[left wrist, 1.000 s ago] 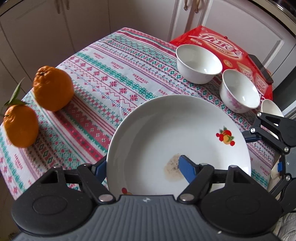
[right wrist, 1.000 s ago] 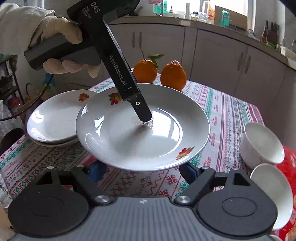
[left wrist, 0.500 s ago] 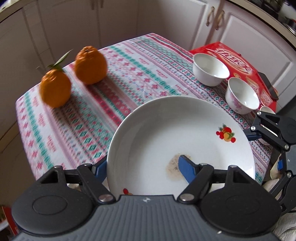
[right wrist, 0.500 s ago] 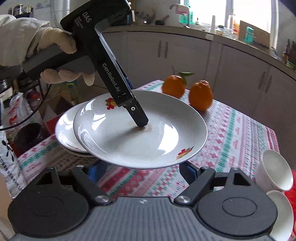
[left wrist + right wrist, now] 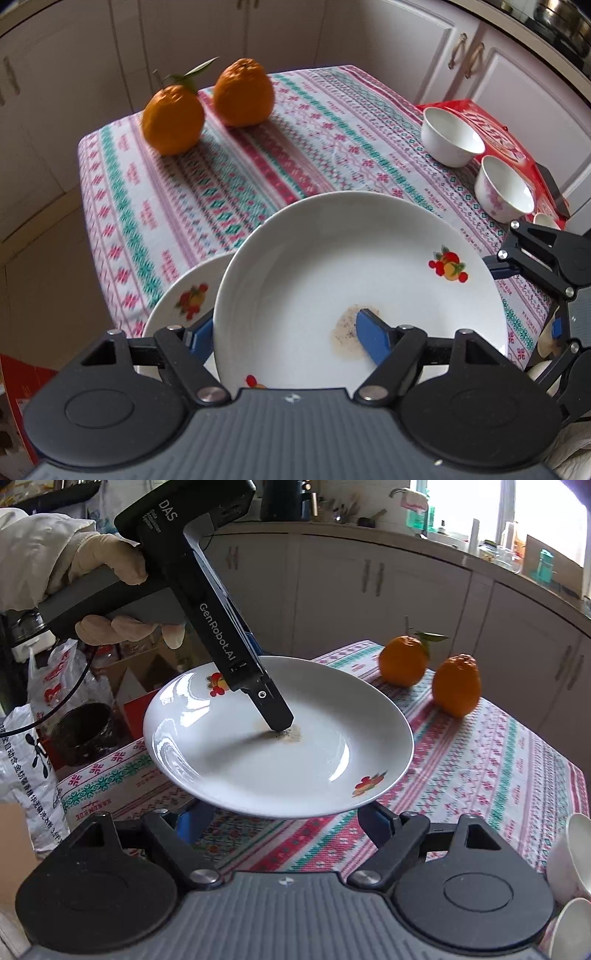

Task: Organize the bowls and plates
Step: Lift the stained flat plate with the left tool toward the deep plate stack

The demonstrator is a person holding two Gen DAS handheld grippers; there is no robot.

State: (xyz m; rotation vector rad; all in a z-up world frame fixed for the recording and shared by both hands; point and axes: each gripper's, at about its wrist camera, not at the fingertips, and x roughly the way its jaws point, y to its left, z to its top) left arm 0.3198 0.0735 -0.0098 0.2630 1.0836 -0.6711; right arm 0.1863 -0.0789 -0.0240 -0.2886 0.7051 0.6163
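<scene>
Left tool: pinching the near rim of a white plate, one blue finger lying on the plate's inner face, the other underneath the rim.
Held plate: lifted clear of the tabletop and tilted, as the right wrist view shows; fruit decals on its rim and a brownish smear by the upper finger.
Second plate: white with a fruit decal, lying at the near left edge of the tabletop, partly under the held plate.
Right tool: fingers spread wide with nothing between them, just beside and below the held plate's edge.
Left hand: in a pale glove, wrapped around the handle of the left tool.
Bowls: a plain white bowl and a pink-flowered bowl side by side at the right edge of the tabletop, beside a red box.
Oranges: two, one with leaves and one without, touching or nearly so at the far left corner.
Tablecloth: striped in red, green and white patterns.
</scene>
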